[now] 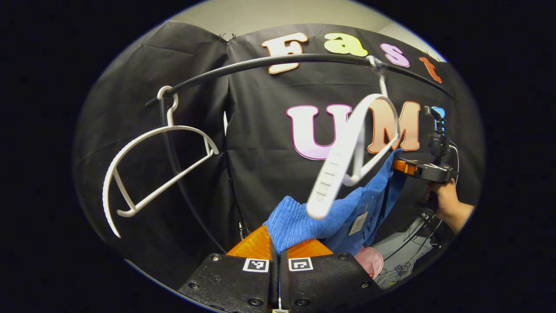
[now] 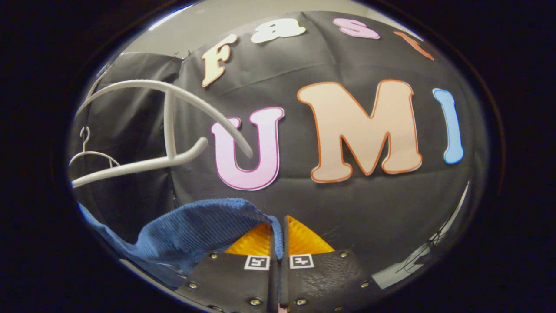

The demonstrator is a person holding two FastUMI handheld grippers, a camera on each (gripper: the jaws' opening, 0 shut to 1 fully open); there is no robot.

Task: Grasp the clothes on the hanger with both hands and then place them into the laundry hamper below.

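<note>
My left gripper (image 1: 278, 248) pinches the blue garment (image 1: 304, 221), which rises toward one o'clock under the white hanger (image 1: 347, 161). My right gripper (image 2: 279, 237) clamps its other edge, cloth trailing toward nine o'clock.

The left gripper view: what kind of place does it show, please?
Probably a small recording booth set up as a laundry corner: a black cloth wall, a black clothes rail with white hangers, and a blue garment held by both grippers.
</note>
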